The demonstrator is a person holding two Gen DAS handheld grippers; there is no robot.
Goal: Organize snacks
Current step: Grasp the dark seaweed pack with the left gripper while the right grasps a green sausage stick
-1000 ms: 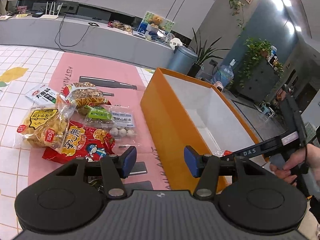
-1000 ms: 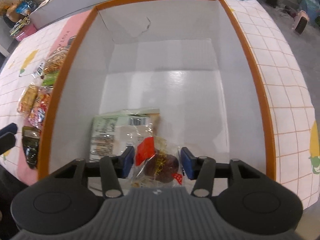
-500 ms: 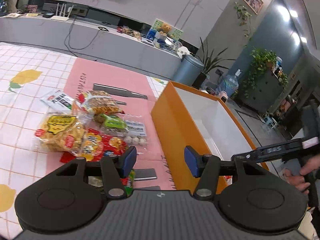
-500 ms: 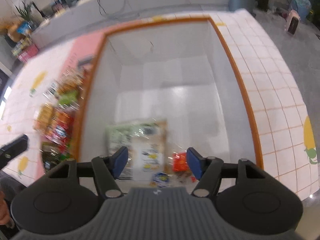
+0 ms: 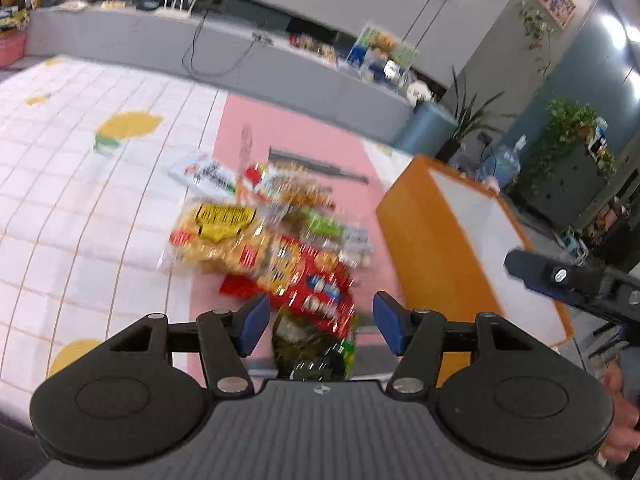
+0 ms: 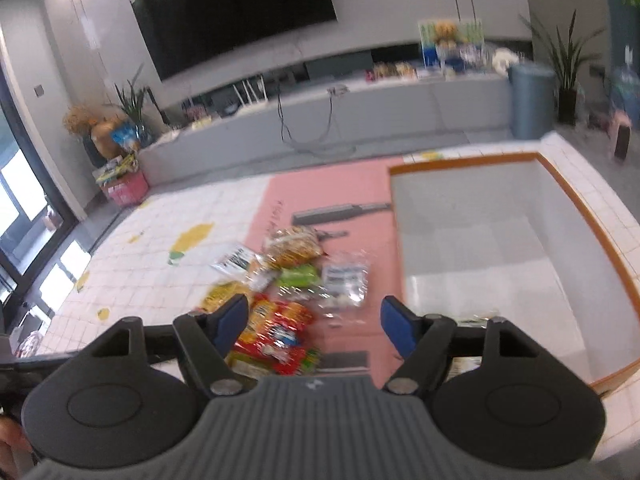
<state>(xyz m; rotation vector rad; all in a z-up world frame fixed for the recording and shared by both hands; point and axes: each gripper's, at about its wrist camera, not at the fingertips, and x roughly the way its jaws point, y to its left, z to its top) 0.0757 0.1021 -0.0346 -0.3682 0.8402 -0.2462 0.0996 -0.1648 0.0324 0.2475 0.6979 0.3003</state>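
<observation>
The surface (image 5: 80, 208) has a white cloth with thin orange grid lines and yellow lemons with green leaves. A pink mat (image 6: 332, 196) with dark grey shapes lies on it. The box (image 5: 436, 248) is orange outside and white inside. The snack bags (image 5: 276, 248) are red, yellow, green and clear, one white with black print. The fingers (image 5: 252, 322) of both grippers are blue on black bodies. The screen (image 6: 236, 8) on the grey wall is black.
</observation>
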